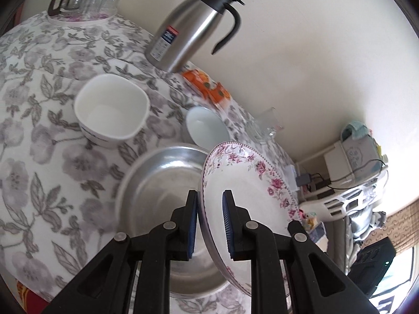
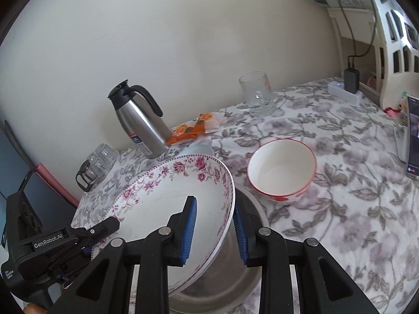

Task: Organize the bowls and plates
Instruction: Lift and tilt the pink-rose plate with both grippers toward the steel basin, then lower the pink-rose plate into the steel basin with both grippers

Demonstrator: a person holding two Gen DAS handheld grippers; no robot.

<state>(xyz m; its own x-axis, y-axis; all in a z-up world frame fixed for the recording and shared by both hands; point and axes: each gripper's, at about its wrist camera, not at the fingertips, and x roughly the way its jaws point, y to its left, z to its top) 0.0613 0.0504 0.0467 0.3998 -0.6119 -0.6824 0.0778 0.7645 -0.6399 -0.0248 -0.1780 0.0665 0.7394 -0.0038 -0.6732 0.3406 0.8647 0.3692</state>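
Both sets of jaws are clamped on the same flowery plate [image 1: 243, 183], one on each side of its rim, so it hangs tilted in the air between them. On the left gripper [image 1: 210, 217] the blue pads sit close together with the plate edge pinched between them. On the right gripper [image 2: 213, 227] the pads stand a bit wider but the rim is squeezed there too, one pad inside the dish and one on the outside. From the right wrist view you can also see the left gripper's black fingertip biting the far rim of the plate.

Right under the plate, just beyond both jaws, there's a big metal basin [image 1: 159, 180] sitting on the worktop [image 1: 39, 157], which has a grey flower cloth on it. Ahead of the left jaws and off to their left is a squarish white bowl [image 1: 112, 110], and a smaller pale bowl [image 1: 207, 125] sits straight ahead, just past the basin. Ahead and to the right of the right jaws is a white bowl with a red rim [image 2: 282, 170], near the basin but not touching it.

Further back by the wall: a steel thermos jug [image 2: 141, 123], an orange packet [image 2: 193, 128], a clear glass mug [image 2: 258, 94], and a tray of upturned glasses [image 1: 86, 0].
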